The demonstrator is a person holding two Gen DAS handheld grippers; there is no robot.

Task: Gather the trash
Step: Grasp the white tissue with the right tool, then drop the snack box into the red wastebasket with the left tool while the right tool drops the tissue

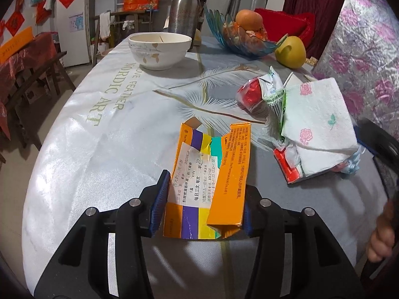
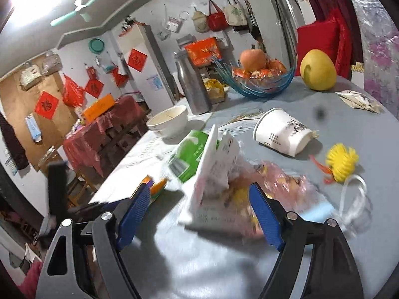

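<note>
My left gripper (image 1: 202, 201) is shut on a flattened orange, purple and yellow medicine box (image 1: 207, 182) with a white label, just above the table. To its right lies a pile of trash: a red and green wrapper (image 1: 264, 94) and a rose-printed paper napkin (image 1: 316, 122). My right gripper (image 2: 202, 216) is open, its blue pads either side of that blurred pile, with the napkin (image 2: 214, 169), a green wrapper (image 2: 192, 154) and a pink plastic bag (image 2: 274, 184). A tipped white paper cup (image 2: 281, 132) and a yellow ball-shaped toy (image 2: 341, 162) lie beyond.
A white bowl (image 1: 159, 49), a steel bottle (image 1: 183, 7), a blue glass fruit bowl (image 1: 244, 39) and a yellow pear (image 1: 290, 52) stand at the far side of the table (image 1: 99, 124). A small packet (image 2: 359, 99) lies far right. Chairs and a red-covered table stand on the left.
</note>
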